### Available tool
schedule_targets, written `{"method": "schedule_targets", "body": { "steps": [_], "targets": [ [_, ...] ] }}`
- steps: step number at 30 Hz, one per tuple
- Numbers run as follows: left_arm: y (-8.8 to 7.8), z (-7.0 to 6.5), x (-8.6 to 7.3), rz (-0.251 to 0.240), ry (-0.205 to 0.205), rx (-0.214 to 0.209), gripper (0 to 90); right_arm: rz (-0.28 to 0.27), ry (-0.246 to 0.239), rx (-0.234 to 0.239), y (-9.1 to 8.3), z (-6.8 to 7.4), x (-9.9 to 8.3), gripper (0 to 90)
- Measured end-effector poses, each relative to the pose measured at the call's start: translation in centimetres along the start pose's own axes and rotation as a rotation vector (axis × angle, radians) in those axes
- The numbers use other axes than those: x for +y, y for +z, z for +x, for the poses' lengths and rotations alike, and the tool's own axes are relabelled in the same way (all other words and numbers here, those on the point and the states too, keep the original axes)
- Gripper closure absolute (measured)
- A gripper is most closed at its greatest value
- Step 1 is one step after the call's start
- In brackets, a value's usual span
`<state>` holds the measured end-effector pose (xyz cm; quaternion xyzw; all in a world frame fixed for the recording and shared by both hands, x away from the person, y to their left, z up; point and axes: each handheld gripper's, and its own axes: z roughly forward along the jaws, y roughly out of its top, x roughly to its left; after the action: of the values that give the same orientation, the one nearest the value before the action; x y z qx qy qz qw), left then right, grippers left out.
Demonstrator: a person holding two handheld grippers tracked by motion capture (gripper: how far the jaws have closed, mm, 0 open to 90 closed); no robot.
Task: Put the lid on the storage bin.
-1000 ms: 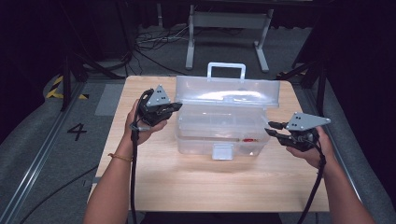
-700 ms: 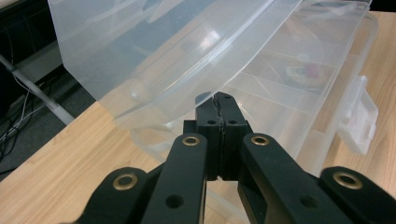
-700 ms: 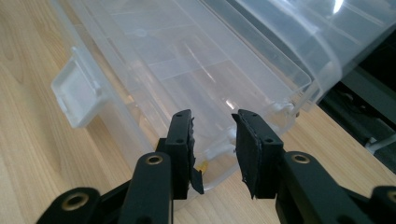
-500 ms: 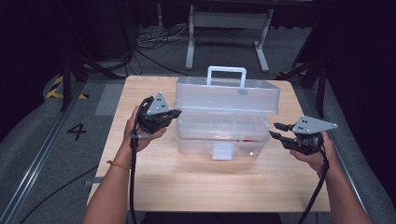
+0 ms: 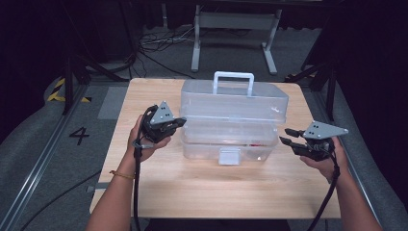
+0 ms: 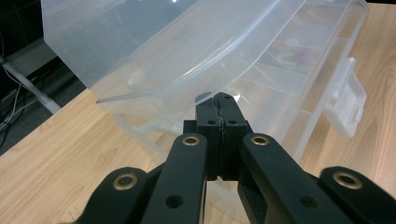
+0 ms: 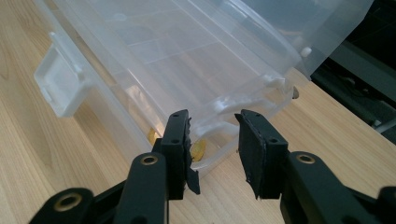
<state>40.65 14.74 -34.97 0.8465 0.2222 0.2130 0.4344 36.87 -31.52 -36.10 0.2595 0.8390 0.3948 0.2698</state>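
A clear plastic toolbox (image 5: 231, 137) with a pale handle (image 5: 233, 77) stands mid-table, its lid (image 5: 233, 101) hanging low over the base. My left gripper (image 5: 180, 121) is shut at the box's left end. In the left gripper view its tips (image 6: 219, 100) touch the underside of the lid's edge (image 6: 187, 46), with nothing between them. My right gripper (image 5: 285, 135) is off the box's right end. Its jaws have just been opening, and nothing sits between them (image 7: 212, 121). The box's corner (image 7: 163, 60) lies just beyond them.
A front latch (image 5: 229, 156) hangs loose on the box. Small yellow pieces (image 7: 198, 149) and a red one (image 5: 255, 143) lie inside it. The wooden table (image 5: 216, 192) has bare surface in front. A dark floor with cables and a metal stand lies behind.
The lid has come down from upright at the back to low over the base, and my left gripper has sunk with it. My right gripper's jaws have parted.
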Motion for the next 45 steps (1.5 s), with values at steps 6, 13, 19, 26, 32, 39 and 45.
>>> {"method": "schedule_targets", "body": {
  "steps": [6, 13, 19, 26, 32, 39, 45],
  "targets": [
    [0.0, -0.2, -0.3, 0.008, -0.002, 0.002, 90.0, 0.005, -0.001, 0.006, 0.2, 0.1, 0.0, 63.7],
    [0.0, -0.4, -0.7, 0.014, 0.005, 0.003, 90.0, 0.01, 0.002, 0.002, 0.3, 0.1, -0.3, 62.7],
    [0.0, -0.6, -1.0, 0.032, 0.011, 0.006, 90.0, 0.016, 0.009, 0.003, 0.5, 0.1, -0.5, 60.6],
    [0.2, -0.8, -1.4, 0.056, 0.013, 0.001, 90.0, 0.017, 0.02, 0.002, 0.5, 0.0, -0.6, 57.4],
    [0.3, -0.9, -1.7, 0.072, 0.027, 0.006, 90.0, 0.021, 0.026, 0.004, 0.6, -0.1, -0.8, 55.2],
    [0.5, -1.1, -2.1, 0.1, 0.034, 0.005, 90.0, 0.018, 0.026, 0.015, 0.6, 0.1, -0.8, 53.6],
    [0.9, -1.2, -2.8, 0.126, 0.032, 0.006, 90.0, 0.028, 0.017, 0.029, 0.9, 0.3, -0.8, 51.2]
  ]
}}
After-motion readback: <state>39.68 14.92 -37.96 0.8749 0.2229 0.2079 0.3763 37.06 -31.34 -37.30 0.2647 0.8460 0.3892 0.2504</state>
